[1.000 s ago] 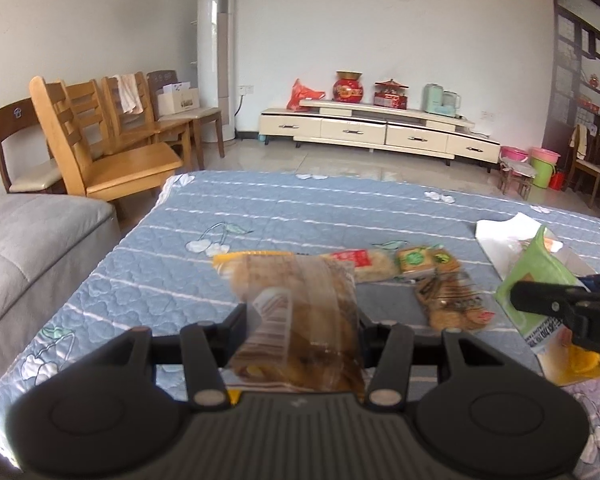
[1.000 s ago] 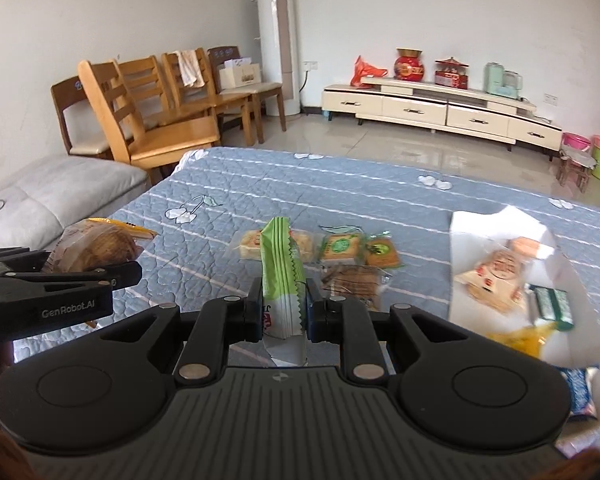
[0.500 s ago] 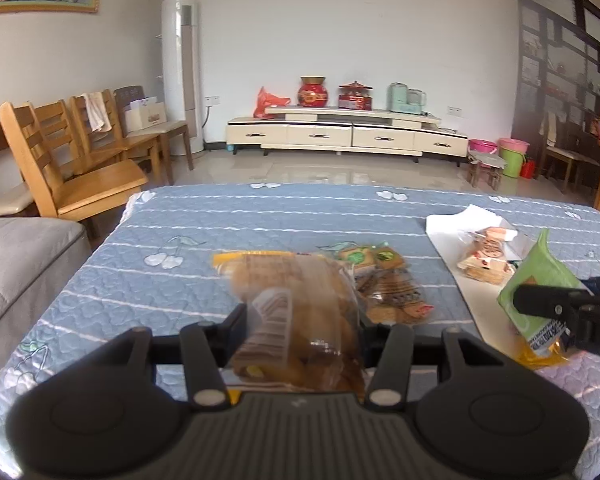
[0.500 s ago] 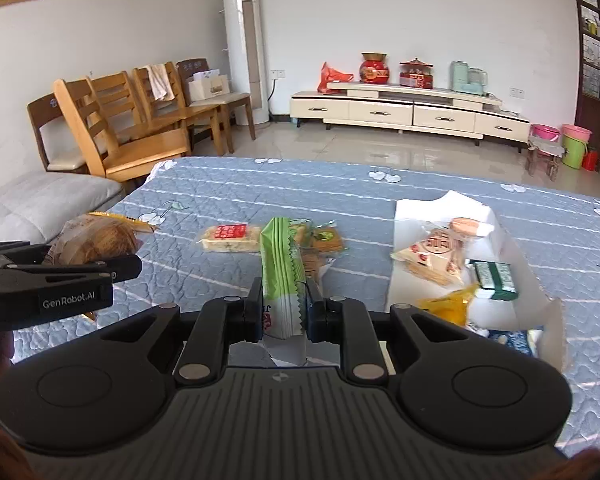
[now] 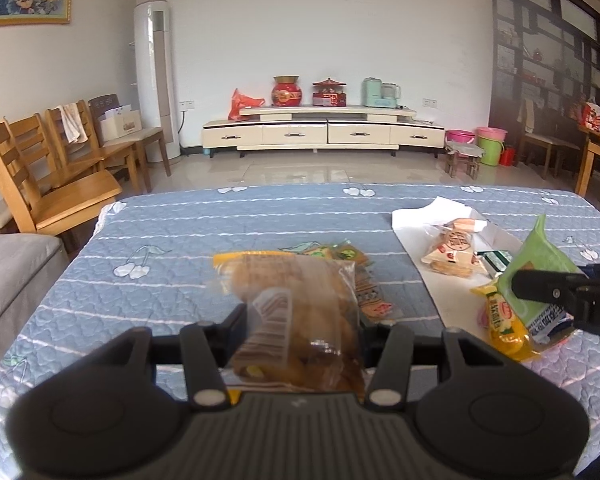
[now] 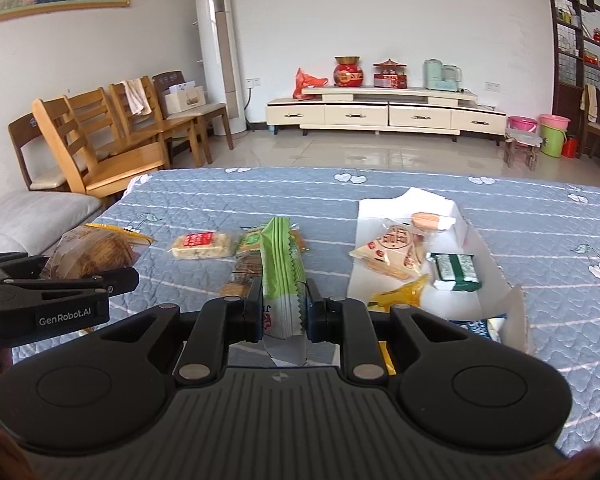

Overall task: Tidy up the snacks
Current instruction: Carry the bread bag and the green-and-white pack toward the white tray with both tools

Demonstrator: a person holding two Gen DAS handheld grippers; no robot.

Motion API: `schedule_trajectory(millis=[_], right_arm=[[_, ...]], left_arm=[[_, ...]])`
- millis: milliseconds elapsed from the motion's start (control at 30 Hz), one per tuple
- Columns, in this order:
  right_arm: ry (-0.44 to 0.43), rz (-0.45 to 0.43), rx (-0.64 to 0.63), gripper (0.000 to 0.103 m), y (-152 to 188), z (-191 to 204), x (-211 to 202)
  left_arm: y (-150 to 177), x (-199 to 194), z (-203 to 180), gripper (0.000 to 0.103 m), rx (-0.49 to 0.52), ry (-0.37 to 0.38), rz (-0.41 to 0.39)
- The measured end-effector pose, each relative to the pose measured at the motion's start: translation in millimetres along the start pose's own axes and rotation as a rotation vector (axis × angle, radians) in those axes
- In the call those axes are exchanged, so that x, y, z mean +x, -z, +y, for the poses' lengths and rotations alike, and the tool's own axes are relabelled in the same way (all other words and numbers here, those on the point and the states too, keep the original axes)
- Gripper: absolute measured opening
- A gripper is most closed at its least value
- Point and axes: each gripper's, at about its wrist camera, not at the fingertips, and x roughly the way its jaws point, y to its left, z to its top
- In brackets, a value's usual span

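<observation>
My left gripper (image 5: pixel 300 316) clamps the brown pastry bag (image 5: pixel 296 316) | my right gripper (image 6: pixel 283 304) pinches the green packet (image 6: pixel 280 272) | white box (image 6: pixel 488 264) right of both

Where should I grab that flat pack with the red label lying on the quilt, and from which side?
Probably best from above, across its short width. The pack with the red label lies flat on the quilt, long side left to right, with bare cloth in front and behind. Its right end sits close to the other loose snacks, so closing across the long edges avoids them.
</observation>
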Motion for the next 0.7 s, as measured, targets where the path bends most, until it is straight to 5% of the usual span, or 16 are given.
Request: schedule_trajectory(millis=[700], right_arm=[[0.091, -0.033, 0.066, 0.023, -4, -34, -16]], left_arm=[[-20, 8, -52, 0.050, 0.080, 0.094, -0.013]])
